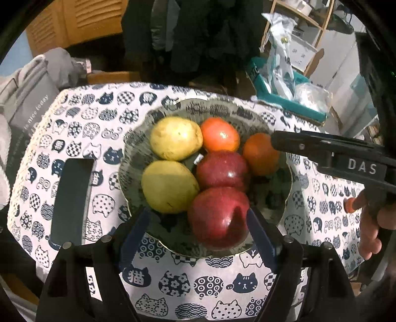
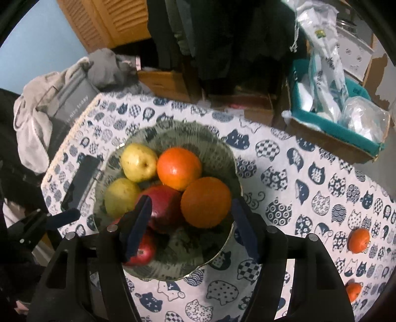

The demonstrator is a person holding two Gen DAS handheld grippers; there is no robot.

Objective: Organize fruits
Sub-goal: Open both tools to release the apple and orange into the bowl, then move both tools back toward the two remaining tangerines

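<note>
A: Nearest? The left hand-held gripper (image 1: 198,228), jaws apart, gripping nothing, a red apple (image 1: 219,218) between them.

B: The desk (image 1: 81,119)?

A: Cat-print cloth; dark phone (image 1: 70,200) at nine o'clock of the bowl (image 1: 138,146), which holds all the fruit.

B: The right hand-held gripper (image 2: 191,228)?

A: Tilted down, open, an orange (image 2: 205,201) between its pads, seemingly untouched. Two small oranges (image 2: 359,240) at four o'clock, one cut off.

Tabletop (image 2: 309,173) under a white cloth with navy cat-face print. Dark phone (image 1: 70,200) lies flat at the cloth's left side. Teal-lined cardboard box (image 2: 346,133) stuffed with plastic bags past the far right corner. Grey garment (image 2: 49,99) heaped far left, wooden louvred door (image 2: 111,22) behind.
</note>
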